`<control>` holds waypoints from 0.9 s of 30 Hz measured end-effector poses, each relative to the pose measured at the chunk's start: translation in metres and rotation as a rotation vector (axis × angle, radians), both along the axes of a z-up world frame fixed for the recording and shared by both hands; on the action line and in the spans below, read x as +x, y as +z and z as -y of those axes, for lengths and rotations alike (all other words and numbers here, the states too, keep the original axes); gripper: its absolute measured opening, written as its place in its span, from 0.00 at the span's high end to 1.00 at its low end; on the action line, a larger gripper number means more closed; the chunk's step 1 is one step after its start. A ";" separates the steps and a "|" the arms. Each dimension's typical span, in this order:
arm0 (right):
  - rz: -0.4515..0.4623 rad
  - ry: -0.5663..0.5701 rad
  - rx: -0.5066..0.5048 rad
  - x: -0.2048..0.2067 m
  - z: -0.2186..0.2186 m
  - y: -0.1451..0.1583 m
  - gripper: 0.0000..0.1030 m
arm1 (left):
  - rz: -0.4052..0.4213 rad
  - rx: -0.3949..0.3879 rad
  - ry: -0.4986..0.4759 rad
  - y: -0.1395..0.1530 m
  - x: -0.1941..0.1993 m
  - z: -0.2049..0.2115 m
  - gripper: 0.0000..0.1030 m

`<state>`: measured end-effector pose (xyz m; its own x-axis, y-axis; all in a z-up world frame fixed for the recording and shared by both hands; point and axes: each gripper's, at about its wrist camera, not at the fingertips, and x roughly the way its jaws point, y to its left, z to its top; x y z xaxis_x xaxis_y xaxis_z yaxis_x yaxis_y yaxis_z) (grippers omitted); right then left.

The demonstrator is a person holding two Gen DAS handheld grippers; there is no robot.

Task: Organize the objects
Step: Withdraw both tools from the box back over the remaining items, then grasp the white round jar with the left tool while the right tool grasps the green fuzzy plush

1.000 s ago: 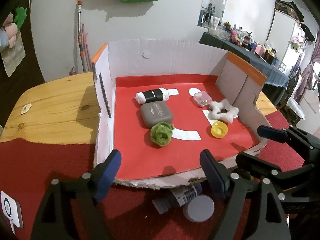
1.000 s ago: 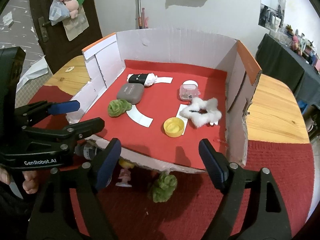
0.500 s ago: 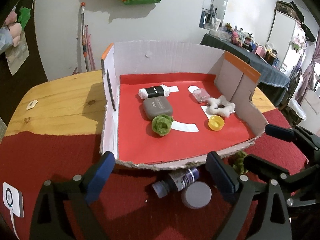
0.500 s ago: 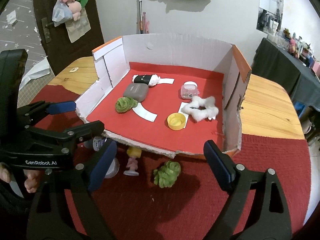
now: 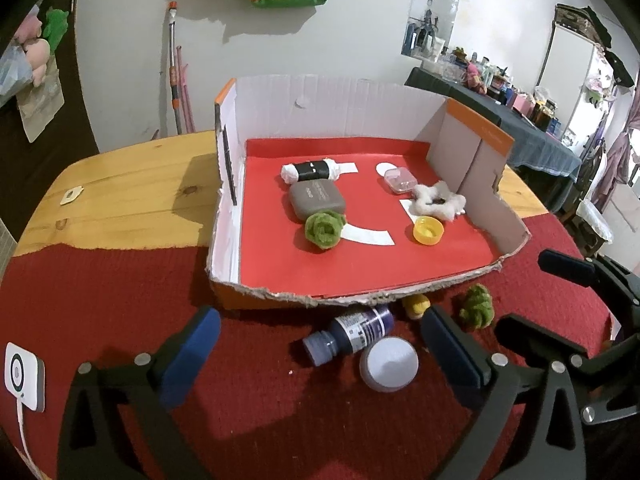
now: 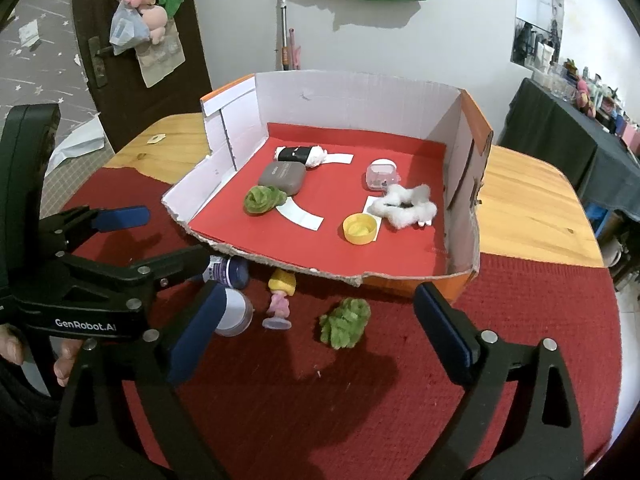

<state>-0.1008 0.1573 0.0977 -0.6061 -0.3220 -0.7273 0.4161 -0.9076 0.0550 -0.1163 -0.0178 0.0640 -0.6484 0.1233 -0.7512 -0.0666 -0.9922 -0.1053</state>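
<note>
A cardboard box [image 5: 228, 216] [image 6: 464, 184] with a red floor holds a green scrunchie [image 5: 323, 229], a grey case [image 5: 317, 199], a black-and-white roll [image 5: 310, 171], a clear small box [image 5: 399, 180], a white fluffy star [image 5: 438, 202] and a yellow cap [image 5: 428, 230]. On the red cloth in front lie a dark bottle [image 5: 352, 332], a round white lid [image 5: 389, 364], a small doll [image 6: 280, 296] and a second green scrunchie [image 6: 346, 322]. My left gripper [image 5: 320, 356] is open above the bottle and lid. My right gripper [image 6: 320, 328] is open above the second scrunchie.
A wooden table [image 5: 120, 196] lies under the red cloth [image 6: 360, 400]. A white device with a cable [image 5: 22, 376] sits at the left edge. A dark-clothed side table [image 6: 580, 152] with clutter stands at the right.
Both grippers have pulled back from the box toward me. The bottle, lid, doll and loose scrunchie in front of the box have come into fuller view.
</note>
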 end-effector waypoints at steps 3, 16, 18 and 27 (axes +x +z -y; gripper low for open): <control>-0.003 -0.005 -0.005 0.004 -0.001 -0.001 0.04 | 0.001 0.000 0.005 0.000 0.003 0.000 0.00; 0.002 0.000 -0.005 0.024 -0.005 -0.007 0.00 | 0.007 -0.010 0.004 -0.006 0.019 -0.005 0.00; 0.005 -0.001 -0.005 0.027 -0.006 -0.009 0.00 | 0.009 -0.008 0.006 -0.007 0.022 -0.005 0.00; 0.010 -0.006 -0.012 0.039 -0.011 -0.017 0.01 | 0.010 -0.005 -0.008 -0.013 0.036 -0.010 0.00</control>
<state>-0.0614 0.1679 0.0810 -0.6010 -0.3273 -0.7292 0.4099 -0.9094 0.0703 -0.0801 -0.0075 0.0508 -0.6401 0.1248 -0.7581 -0.0736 -0.9921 -0.1012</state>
